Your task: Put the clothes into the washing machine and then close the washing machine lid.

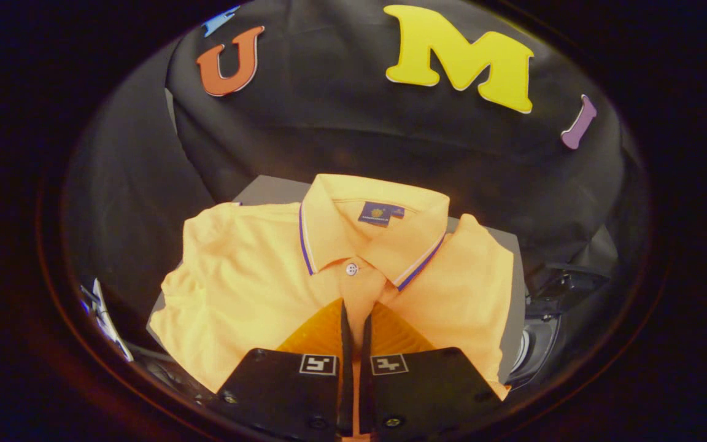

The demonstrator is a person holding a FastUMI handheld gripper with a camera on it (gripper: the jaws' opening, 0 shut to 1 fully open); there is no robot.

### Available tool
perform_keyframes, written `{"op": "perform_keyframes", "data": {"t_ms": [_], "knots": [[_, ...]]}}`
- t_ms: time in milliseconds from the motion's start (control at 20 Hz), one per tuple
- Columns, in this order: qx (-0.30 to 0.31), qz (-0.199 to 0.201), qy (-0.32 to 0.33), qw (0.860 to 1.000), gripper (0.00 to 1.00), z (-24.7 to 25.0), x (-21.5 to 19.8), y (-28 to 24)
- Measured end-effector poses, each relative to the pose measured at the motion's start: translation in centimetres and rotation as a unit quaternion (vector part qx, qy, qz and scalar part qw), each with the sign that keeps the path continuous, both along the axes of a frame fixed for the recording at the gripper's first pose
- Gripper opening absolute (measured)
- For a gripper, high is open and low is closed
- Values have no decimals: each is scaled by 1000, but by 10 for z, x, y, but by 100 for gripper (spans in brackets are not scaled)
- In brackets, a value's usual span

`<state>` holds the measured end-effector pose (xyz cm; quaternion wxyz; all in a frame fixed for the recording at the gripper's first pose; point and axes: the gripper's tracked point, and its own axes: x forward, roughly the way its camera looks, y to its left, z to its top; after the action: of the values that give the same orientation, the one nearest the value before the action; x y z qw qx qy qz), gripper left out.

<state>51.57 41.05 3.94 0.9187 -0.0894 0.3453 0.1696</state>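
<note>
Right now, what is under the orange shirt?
The shirt lies folded on a grey board, whose corners show behind the collar. The gripper pinches the placket. The board's middle is covered.

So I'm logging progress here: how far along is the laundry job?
Early stage. The gripper is shut on the orange polo shirt, fingers pinching the placket fold just below the collar button. The shirt lies spread on a grey surface, so it is not yet loaded. Left: carrying it into the washer and closing the lid.

The polo shirt's neck label is too small to read.
</note>
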Motion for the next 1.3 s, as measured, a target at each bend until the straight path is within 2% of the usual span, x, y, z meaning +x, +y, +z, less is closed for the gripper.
{"op": "perform_keyframes", "data": {"t_ms": [150,350,500,650,1000,1300], "knots": [[45,11,-16,999,7,9,-12,-3],[85,38,-72,993,7,43,-38,-10],[127,50,-118,984,7,78,-66,-23],[161,56,-172,970,7,119,-114,-41],[197,42,-297,933,7,210,-210,-110],[192,2,-359,913,7,263,-276,-211]]}}
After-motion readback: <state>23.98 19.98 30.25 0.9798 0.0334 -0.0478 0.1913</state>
